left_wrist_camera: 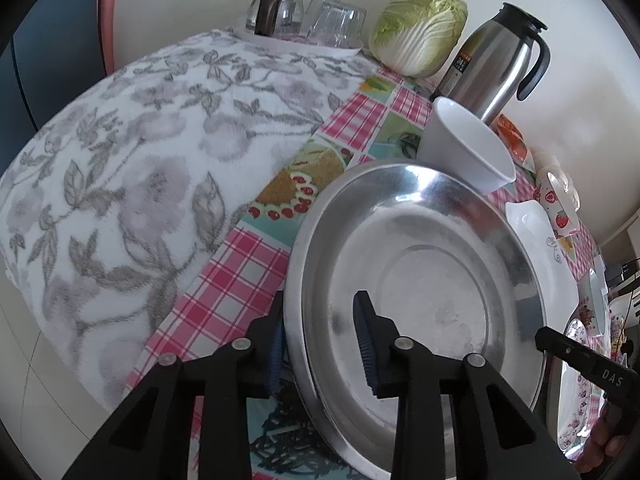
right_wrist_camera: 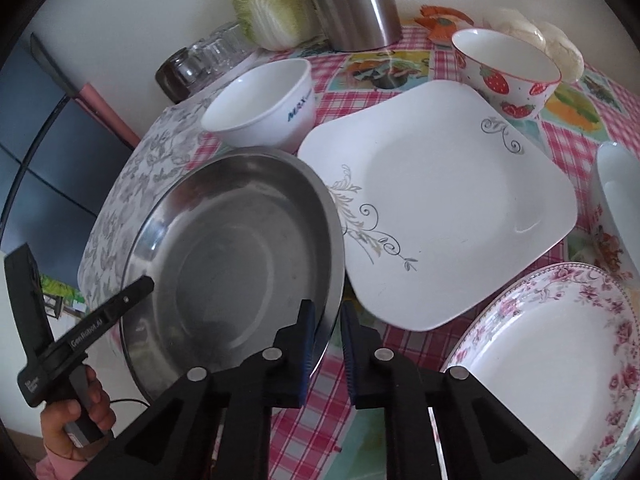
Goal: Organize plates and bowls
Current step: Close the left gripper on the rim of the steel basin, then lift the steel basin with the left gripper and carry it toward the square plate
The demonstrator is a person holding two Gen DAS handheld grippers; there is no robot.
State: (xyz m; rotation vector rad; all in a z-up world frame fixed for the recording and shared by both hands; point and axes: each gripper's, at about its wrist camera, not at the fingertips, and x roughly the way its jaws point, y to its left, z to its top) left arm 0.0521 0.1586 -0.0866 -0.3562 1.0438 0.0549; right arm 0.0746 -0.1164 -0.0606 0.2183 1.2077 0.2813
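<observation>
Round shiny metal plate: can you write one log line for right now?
round shiny metal plate | left tongs straddle one rim | right tongs straddle opposite rim | on checked tablecloth

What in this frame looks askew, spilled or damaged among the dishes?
Nothing is spilled or visibly broken. The steel pan sits askew: its far rim overlaps the edge of the square white plate. The left hand-held gripper and right hand-held gripper each straddle its rim on opposite sides.
</observation>
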